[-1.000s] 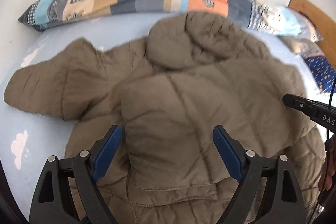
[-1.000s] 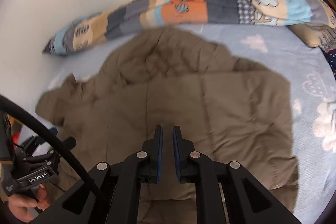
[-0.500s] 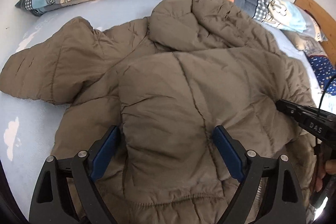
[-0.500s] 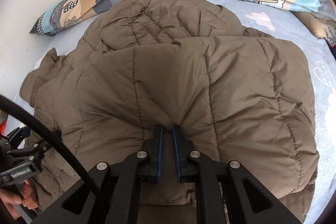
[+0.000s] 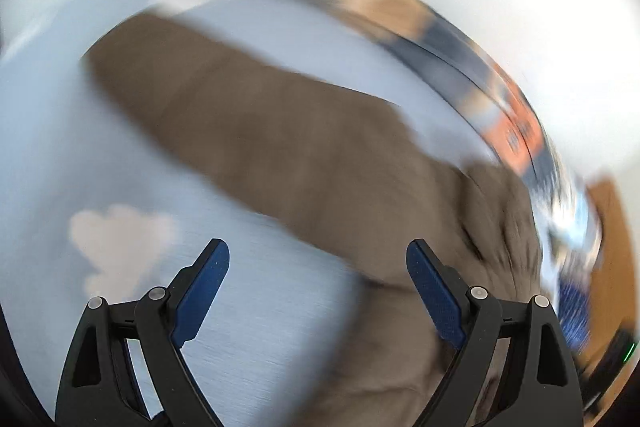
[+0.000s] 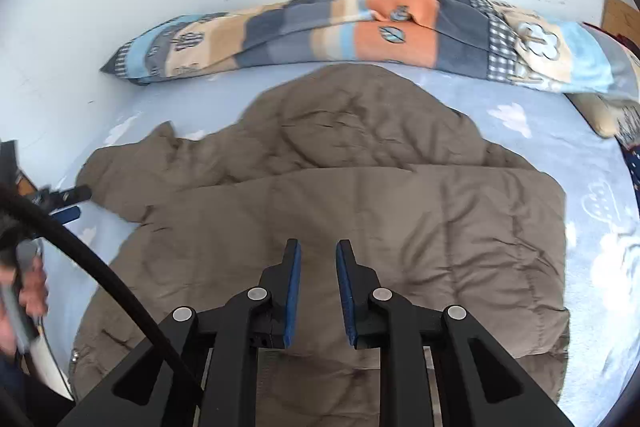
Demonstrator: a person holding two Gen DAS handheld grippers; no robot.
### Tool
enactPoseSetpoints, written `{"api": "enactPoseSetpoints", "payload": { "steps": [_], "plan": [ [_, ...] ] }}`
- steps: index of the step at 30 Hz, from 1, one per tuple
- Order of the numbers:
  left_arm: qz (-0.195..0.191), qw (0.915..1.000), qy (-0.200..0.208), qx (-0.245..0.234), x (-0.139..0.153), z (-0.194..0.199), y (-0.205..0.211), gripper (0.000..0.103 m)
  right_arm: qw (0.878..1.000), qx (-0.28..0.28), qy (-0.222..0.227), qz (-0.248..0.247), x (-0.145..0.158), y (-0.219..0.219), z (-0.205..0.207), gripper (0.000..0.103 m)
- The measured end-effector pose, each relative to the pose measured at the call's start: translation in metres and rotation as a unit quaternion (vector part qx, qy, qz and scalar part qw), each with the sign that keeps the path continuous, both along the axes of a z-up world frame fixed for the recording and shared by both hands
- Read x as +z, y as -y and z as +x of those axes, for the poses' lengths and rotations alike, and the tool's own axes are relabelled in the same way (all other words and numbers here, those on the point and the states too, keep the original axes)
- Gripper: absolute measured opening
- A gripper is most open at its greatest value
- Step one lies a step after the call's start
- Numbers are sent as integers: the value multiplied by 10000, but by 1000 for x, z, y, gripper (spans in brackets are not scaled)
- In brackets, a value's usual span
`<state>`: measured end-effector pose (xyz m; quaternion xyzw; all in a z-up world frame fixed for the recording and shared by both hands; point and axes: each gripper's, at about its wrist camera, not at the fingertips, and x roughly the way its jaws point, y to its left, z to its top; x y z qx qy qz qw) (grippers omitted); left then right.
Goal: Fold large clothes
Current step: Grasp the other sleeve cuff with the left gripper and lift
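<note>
Right wrist: tongs (image 6: 318,247) part above jacket (image 6: 400,195).

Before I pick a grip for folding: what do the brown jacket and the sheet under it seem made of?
Puffer jacket: looks like thin matte synthetic shell over soft fill, judging by its stitched quilt lines and puffy creases. Bed sheet: seemingly soft matte fabric, pale blue with printed white clouds; weave too fine to tell.

Jacket (image 6: 360,195): plain olive-brown, quilted.
Bed sheet (image 6: 600,163): pale blue, white clouds.
Pillow (image 6: 360,27): orange, grey, blue, beige patchwork.
</note>
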<state>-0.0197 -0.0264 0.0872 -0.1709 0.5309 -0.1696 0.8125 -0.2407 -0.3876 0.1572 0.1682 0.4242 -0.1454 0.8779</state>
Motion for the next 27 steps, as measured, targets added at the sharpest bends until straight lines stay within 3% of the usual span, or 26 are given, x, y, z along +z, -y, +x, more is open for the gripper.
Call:
{"api": "enactPoseSetpoints", "payload": {
  "steps": [3,8,20,27],
  "plan": [
    [-355,9963,-393,675,-18,26,-63,90,9999,150,3,39,-1,-17,9,20],
    [-920,9854,-377,1383,-27,64,-144,90,9987,504,-82,-56,-11,-44,24,21],
    [-1270,9774,-239,1671,-39,103,-162,90,9937,1112,-162,-59,-30,-88,68,21],
    [-1718,9672,-293,1849,-59,121,-170,90,9936,1117,-168,-40,-36,-94,74,21]
  ]
}}
